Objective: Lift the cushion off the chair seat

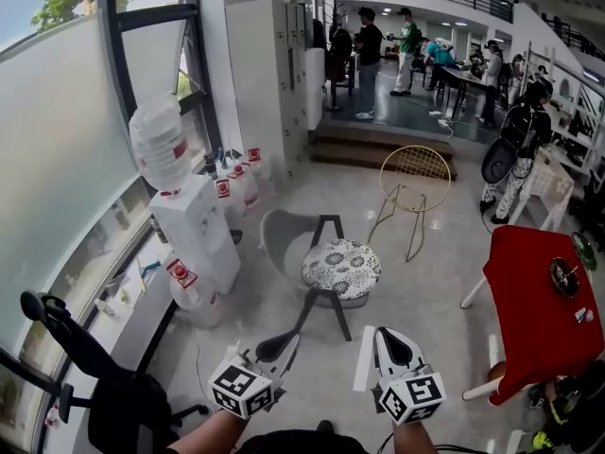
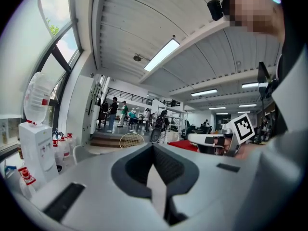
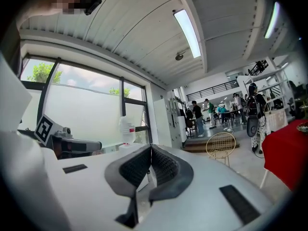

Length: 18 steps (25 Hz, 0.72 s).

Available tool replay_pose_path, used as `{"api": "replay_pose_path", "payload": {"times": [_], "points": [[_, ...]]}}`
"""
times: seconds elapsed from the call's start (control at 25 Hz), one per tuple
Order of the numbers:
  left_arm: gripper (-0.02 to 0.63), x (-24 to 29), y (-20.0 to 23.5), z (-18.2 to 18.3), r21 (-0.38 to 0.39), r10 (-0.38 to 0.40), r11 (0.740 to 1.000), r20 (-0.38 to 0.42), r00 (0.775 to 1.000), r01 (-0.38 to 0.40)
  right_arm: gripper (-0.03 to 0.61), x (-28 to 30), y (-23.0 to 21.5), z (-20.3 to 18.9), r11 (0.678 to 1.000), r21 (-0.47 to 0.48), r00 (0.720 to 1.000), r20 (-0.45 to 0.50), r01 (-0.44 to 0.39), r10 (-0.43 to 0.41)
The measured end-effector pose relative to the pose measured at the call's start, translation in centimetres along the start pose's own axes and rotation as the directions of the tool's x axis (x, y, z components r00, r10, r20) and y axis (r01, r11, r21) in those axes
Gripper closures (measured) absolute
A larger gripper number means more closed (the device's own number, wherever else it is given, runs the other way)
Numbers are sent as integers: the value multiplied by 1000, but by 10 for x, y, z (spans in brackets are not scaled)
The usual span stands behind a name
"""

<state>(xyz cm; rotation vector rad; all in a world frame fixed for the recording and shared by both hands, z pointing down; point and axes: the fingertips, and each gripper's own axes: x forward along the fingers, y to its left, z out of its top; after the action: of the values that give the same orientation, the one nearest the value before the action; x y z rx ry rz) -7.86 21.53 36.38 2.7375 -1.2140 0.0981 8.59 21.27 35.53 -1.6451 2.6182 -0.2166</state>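
A round cushion (image 1: 341, 269) with a black-and-white flower print lies on the seat of a grey shell chair (image 1: 282, 237) with black legs, mid-floor in the head view. Both grippers are held low at the bottom edge, short of the chair and apart from it. My left gripper (image 1: 287, 340) points at the chair's front legs, its jaws shut with nothing between them (image 2: 153, 147). My right gripper (image 1: 376, 335) sits beside it on the right, also shut and empty (image 3: 150, 147). In both gripper views the jaws hide the cushion.
A white water dispenser (image 1: 194, 230) with spare bottles (image 1: 236, 183) stands left of the chair by the window. A gold wire chair (image 1: 414, 173) is behind it, a red table (image 1: 534, 305) on the right, and a black office chair (image 1: 85, 367) at lower left. People stand far back.
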Motion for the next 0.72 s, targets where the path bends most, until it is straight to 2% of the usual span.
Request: {"api": "replay_pose_path", "payload": {"times": [0.36, 0.72], "points": [[606, 30, -7, -3, 8, 21, 1000, -50, 999, -21, 568, 6, -41, -5, 999, 43, 1000, 0, -5, 5], [606, 59, -11, 8, 44, -52, 998, -13, 999, 52, 568, 18, -72, -2, 997, 56, 998, 14, 52, -53]]}}
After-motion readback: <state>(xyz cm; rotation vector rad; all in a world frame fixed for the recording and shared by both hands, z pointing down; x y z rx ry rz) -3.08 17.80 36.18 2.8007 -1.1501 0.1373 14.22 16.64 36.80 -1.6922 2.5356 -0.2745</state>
